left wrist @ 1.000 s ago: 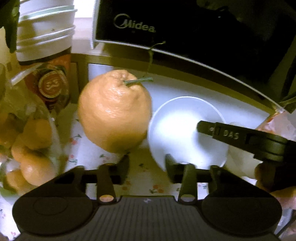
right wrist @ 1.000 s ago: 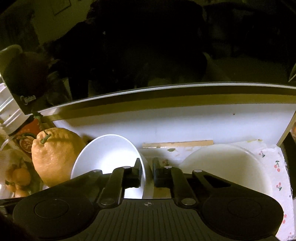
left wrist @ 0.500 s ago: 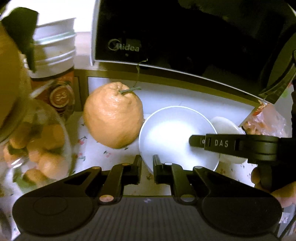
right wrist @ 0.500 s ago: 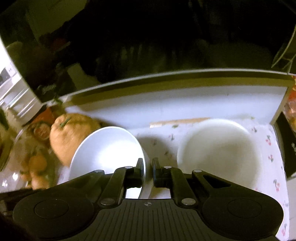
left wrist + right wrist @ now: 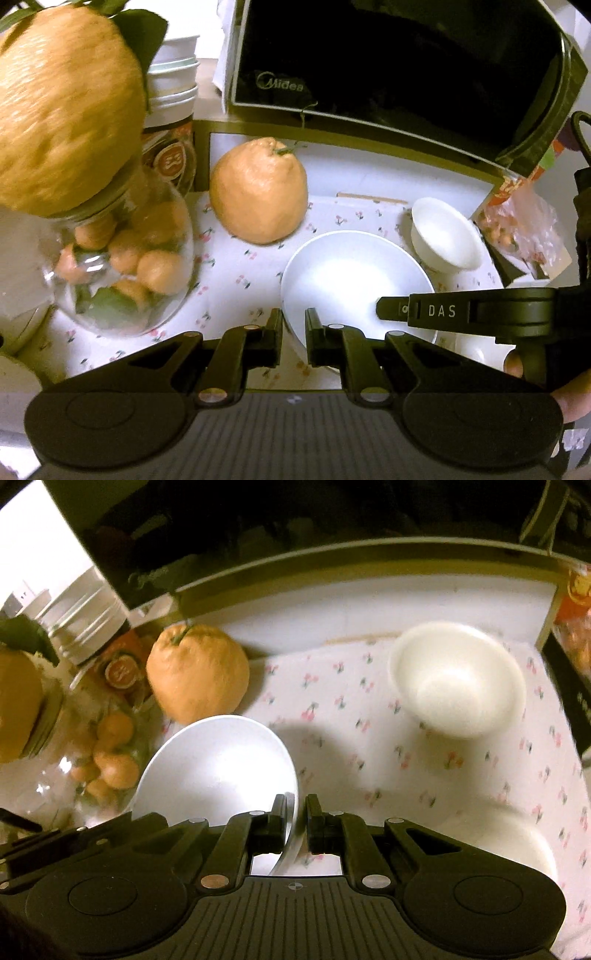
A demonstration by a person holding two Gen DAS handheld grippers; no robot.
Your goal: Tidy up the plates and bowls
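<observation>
White bowl, plain, glossy, empty, tilted, lifted off the cherry-print cloth. Left gripper pinches its near rim; right gripper pinches the opposite rim. Smaller cream bowl sits apart on the cloth. Large orange fruit just behind, glass jar of small oranges to the left, microwave above.

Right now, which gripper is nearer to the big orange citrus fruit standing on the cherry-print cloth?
Left. The left gripper grips the white bowl's rim on the fruit's side; the right gripper grips the opposite rim.
</observation>
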